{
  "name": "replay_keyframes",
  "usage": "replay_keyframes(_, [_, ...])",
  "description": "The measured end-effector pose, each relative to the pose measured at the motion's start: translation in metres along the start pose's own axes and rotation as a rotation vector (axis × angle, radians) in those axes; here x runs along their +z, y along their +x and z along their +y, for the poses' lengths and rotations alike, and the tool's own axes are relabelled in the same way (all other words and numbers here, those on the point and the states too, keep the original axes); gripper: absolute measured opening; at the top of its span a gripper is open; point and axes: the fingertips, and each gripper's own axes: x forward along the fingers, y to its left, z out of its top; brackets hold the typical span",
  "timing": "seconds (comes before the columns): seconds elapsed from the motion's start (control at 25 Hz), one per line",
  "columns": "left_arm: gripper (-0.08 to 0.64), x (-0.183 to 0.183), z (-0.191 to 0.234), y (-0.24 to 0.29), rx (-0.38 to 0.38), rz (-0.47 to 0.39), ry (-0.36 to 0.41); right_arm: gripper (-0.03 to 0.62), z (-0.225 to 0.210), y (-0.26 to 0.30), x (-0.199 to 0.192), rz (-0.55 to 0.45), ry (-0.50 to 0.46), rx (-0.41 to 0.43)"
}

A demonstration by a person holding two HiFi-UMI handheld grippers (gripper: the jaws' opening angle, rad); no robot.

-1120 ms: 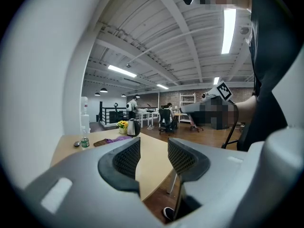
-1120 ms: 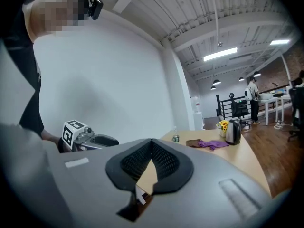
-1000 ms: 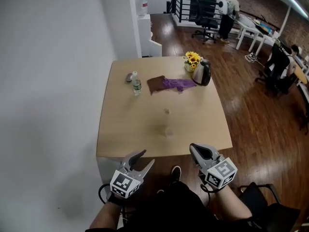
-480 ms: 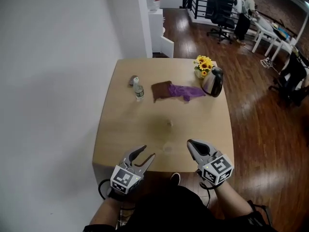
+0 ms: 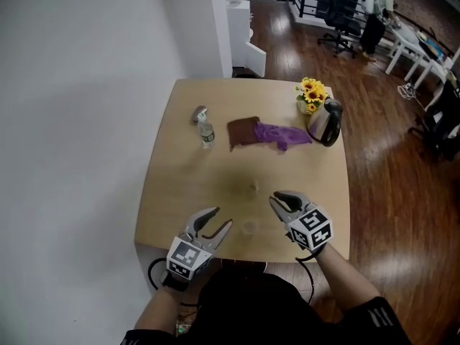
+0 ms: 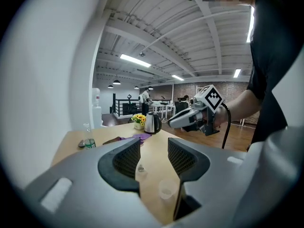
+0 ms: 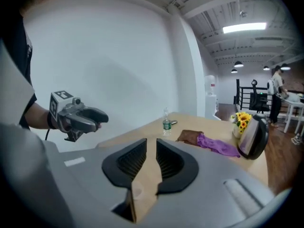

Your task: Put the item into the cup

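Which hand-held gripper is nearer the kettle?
Right. The right hand-held gripper, jaws opening and empty, is at the table's front on the kettle's side; the left hand-held gripper is farther, toward the front-left.

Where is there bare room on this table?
The left strip from the bottle down to the left tool is bare, likewise the right strip below the kettle. Crowded: the far side, with cloths and flowers.

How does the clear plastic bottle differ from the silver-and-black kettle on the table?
The clear plastic bottle is slim and small with a green label; the silver-and-black kettle is bulkier, with a handle. The bottle stands toward the left side of the table; the kettle stands near the right edge, beside the yellow sunflowers. Both stand upright.
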Motion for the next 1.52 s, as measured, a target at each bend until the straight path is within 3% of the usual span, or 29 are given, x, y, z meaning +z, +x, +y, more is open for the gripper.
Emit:
replay_keyframes(0.2, [0.175,-0.025,0.021,0.009,-0.010,0.050,-0.010,0.084,-0.027,0.067,-0.045,0.170,-0.081,-0.024])
replay_keyframes(0.48, [0.176,-0.068,0.050,0.008,-0.004,0.125,-0.066,0.089,-0.062,0.139,-0.119,0.398,-0.056,-0.046])
replay_keyframes(0.72, [0.176,-0.091,0.058,0.005,-0.014,0.175,-0.094,0.095,-0.077,0.177,-0.161,0.509,-0.039,-0.044])
replay_keyframes(1.04, [0.176,-0.096,0.058,0.006,-0.030,0.188,-0.107,0.093,-0.079,0.204,-0.176,0.565,-0.050,-0.028])
replay_keyframes(1.12, [0.175,-0.095,0.059,0.006,-0.029,0.188,-0.108,0.017,-0.080,0.203,-0.177,0.584,-0.056,-0.042])
replay_keyframes(1.16, [0.176,-0.095,0.060,0.005,-0.027,0.186,-0.109,0.009,-0.080,0.202,-0.177,0.586,-0.059,-0.051])
replay_keyframes(1.52, [0.176,-0.085,0.065,0.007,-0.039,0.158,-0.099,0.008,-0.051,0.147,-0.107,0.399,-0.027,-0.001])
